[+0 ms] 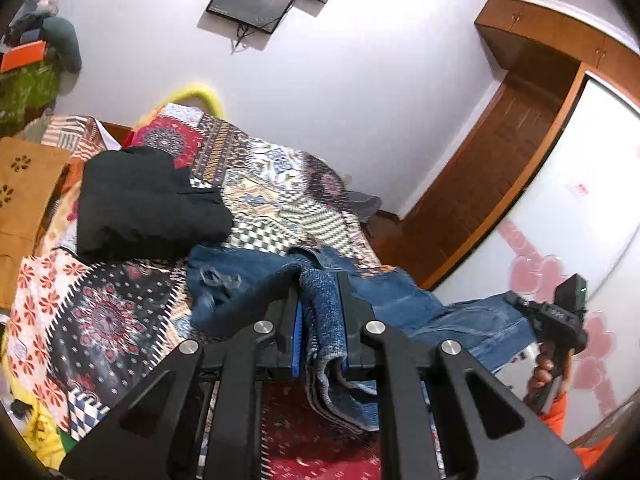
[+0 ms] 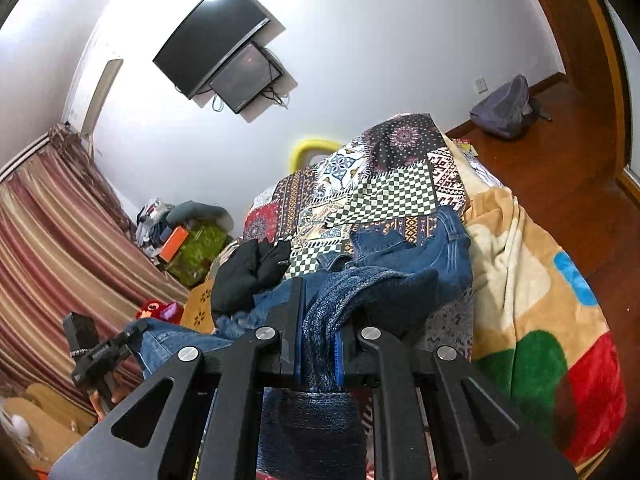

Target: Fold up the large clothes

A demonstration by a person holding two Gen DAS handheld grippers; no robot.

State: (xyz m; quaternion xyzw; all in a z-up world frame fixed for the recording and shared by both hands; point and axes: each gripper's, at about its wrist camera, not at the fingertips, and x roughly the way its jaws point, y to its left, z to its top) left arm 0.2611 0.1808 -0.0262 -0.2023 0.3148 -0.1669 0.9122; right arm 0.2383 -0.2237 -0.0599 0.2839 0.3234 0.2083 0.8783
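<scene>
1. While both grippers are clamped on cloth, the jeans [image 1: 400, 304] hang between them: the left gripper [image 1: 320, 312] pinches a thick bunch of denim between its black fingers [image 1: 286, 320] with their blue pads, and the right gripper [image 2: 318, 328] is closed on another bunch of the same garment.
2. Heavy blue denim makes up the jeans, with a coarse, speckled weave showing on the inner face where the cloth is doubled in the grip, and a smoother, washed outer face elsewhere.
3. One patch is frayed, with loose pale threads around a ragged tear [image 1: 218, 280].
4. Stitched seams run along a leg that lies at the bed's [image 1: 256, 184] near edge; the rest is rumpled and partly lifted off the cover.
5. From the left wrist view the right gripper [image 1: 520, 308] shows at the side, its fingers on a stretched denim end, with a hand [image 1: 544, 376] on its handle.
6. Covering the bed is a patchwork quilt [image 2: 392, 184] of flat printed cotton: checks, medallions, zigzags and floral squares in red, black, cream and orange.
7. A black garment [image 1: 148, 204], soft and matte, lies in a thick folded heap toward the bed's far side, apart from the jeans.
8. A plush fleece blanket [image 2: 532, 300] with large green, red and blue shapes drapes over the bed's edge toward the wooden floor [image 2: 560, 160].
9. Two dark glossy screens [image 2: 216, 44] hang on the white wall.
</scene>
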